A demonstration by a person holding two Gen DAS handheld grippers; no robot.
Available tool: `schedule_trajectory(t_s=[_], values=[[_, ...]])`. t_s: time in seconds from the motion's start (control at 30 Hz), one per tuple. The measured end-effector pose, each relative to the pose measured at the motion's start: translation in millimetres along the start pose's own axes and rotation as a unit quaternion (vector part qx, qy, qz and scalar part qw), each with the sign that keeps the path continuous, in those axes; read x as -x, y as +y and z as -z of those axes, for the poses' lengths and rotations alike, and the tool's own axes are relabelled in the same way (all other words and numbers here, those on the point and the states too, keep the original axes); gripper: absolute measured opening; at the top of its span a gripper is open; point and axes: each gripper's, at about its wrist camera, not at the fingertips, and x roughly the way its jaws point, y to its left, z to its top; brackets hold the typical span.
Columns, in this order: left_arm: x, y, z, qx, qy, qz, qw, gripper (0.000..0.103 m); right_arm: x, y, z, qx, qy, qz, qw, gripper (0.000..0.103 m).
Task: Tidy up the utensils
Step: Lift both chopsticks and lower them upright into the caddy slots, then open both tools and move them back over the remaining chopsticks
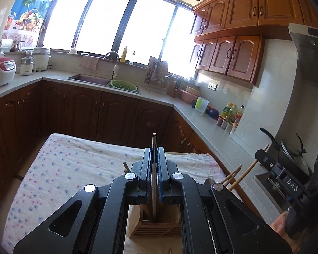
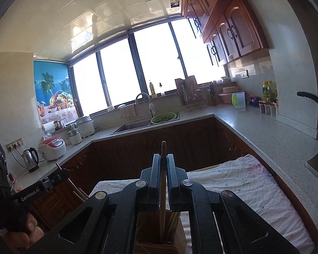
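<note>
My left gripper [image 1: 154, 151] is shut on a thin metal utensil handle [image 1: 154, 169] that stands upright, its lower end inside a slatted wooden utensil holder [image 1: 154, 226] below the fingers. My right gripper [image 2: 163, 158] is shut on a wooden chopstick [image 2: 163, 169] held upright, its lower end in the same wooden holder [image 2: 156, 241], where other chopsticks [image 2: 172, 222] lean. The right gripper [image 1: 262, 155] with its chopstick also shows at the right of the left wrist view. The left gripper body [image 2: 42, 184] shows at the left of the right wrist view.
The holder stands on a table covered with a flowered white cloth [image 1: 74, 165]. Kitchen counters [image 2: 265, 133] with a sink [image 1: 89, 79], green colander [image 1: 123, 84], rice cooker [image 2: 52, 148], kettle [image 2: 30, 159] and bottles [image 1: 231, 114] surround it. A pot [image 1: 290, 154] sits on the stove at right.
</note>
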Motion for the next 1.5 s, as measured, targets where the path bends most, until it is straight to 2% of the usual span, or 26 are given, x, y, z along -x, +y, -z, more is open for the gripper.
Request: schedule_trajectory(t_s=[0.3,0.4,0.73,0.8,0.87,0.93,0.97,1.0,1.03,1.1,1.17,1.23,1.27,1.5], values=[[-15,7,35,-0.008,0.038,-0.011,0.9992,0.004,-21,-18,35,-0.021,0.049,0.008,0.999,0.005],[-14,7,35,-0.009,0.039,-0.009,0.9992,0.004,-26,-21,42,-0.025,0.062,0.006,0.998,0.006],[-14,8,32,-0.010,0.046,-0.009,0.9989,0.005,-25,-18,38,-0.025,0.063,0.008,0.998,0.006],[-15,9,29,-0.007,0.051,-0.007,0.9987,0.005,-25,-18,38,-0.027,0.064,0.007,0.998,0.011],[-14,9,28,-0.005,0.054,-0.004,0.9985,0.005,-26,-20,39,-0.035,0.066,0.004,0.997,0.012],[-11,10,26,-0.003,0.056,-0.001,0.9984,0.012,-25,-22,38,-0.040,0.066,0.004,0.997,0.018],[-9,10,26,-0.002,0.056,-0.001,0.9984,0.018,-23,-23,39,-0.042,0.064,0.004,0.997,0.029],[-5,11,25,0.001,0.053,-0.002,0.9986,0.032,-20,-23,37,-0.045,0.059,0.000,0.997,0.047],[-1,11,25,0.003,0.048,-0.004,0.9988,0.045,-17,-24,36,-0.048,0.053,-0.005,0.997,0.055],[7,11,25,0.006,0.040,-0.008,0.9991,0.057,-7,-24,33,-0.052,0.037,-0.009,0.998,0.082],[15,12,25,0.007,0.037,-0.007,0.9993,0.062,3,-23,29,-0.055,0.021,-0.014,0.998,0.091],[22,12,28,0.007,0.034,-0.010,0.9993,0.073,13,-22,26,-0.057,0.009,-0.018,0.998,0.097],[26,13,29,0.006,0.032,-0.012,0.9994,0.074,17,-22,25,-0.058,0.004,-0.020,0.998,0.101],[47,17,43,0.007,0.035,-0.022,0.9991,0.084,45,-25,28,-0.066,-0.005,-0.022,0.998,0.103]])
